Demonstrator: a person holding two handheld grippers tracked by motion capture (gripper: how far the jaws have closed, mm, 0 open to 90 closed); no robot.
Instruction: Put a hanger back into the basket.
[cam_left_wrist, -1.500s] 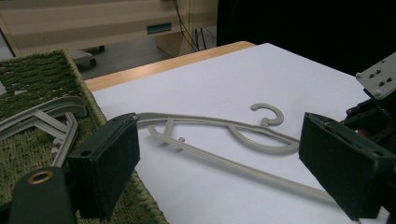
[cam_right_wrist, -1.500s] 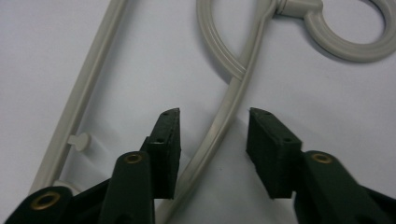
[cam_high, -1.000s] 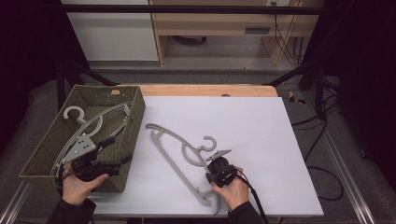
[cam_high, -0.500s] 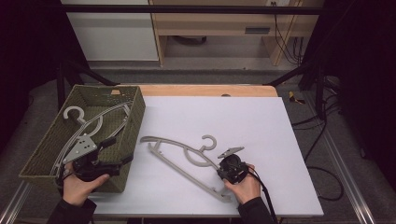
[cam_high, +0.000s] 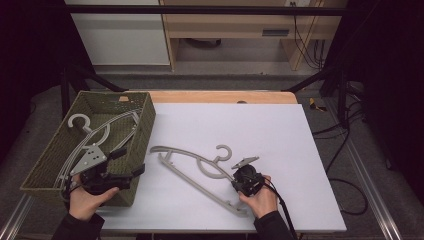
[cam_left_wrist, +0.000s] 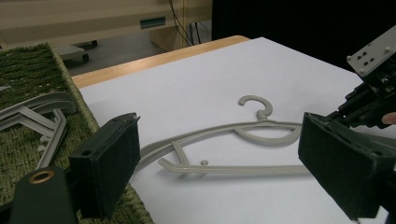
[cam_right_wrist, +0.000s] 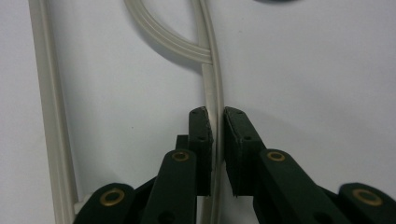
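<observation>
High view: grey hanger (cam_high: 200, 172) is lying flat on the white table (cam_high: 280, 135), long axis running diagonally from upper left, near the basket (cam_high: 145, 112), down toward the near edge on the right. Its hook is pointing away from the person. Right gripper (cam_high: 241, 176) is sitting at the hanger's near-right arm; in the right gripper view the jaws have just been closing and are now pinching the thin upper bar (cam_right_wrist: 212, 100), pads pressing on both sides. Left gripper (cam_high: 132, 170) is hovering over the basket's near corner, jaws spread wide, nothing between them; the hanger lies ahead of it, just beside the basket wall. Right hand is clearly the nearer one. Second hanger (cam_high: 95, 132) is resting inside the basket. Open table is stretching far and right; the basket rim is the obstacle leftward, so a lift looks needed before any carry that way.
</observation>
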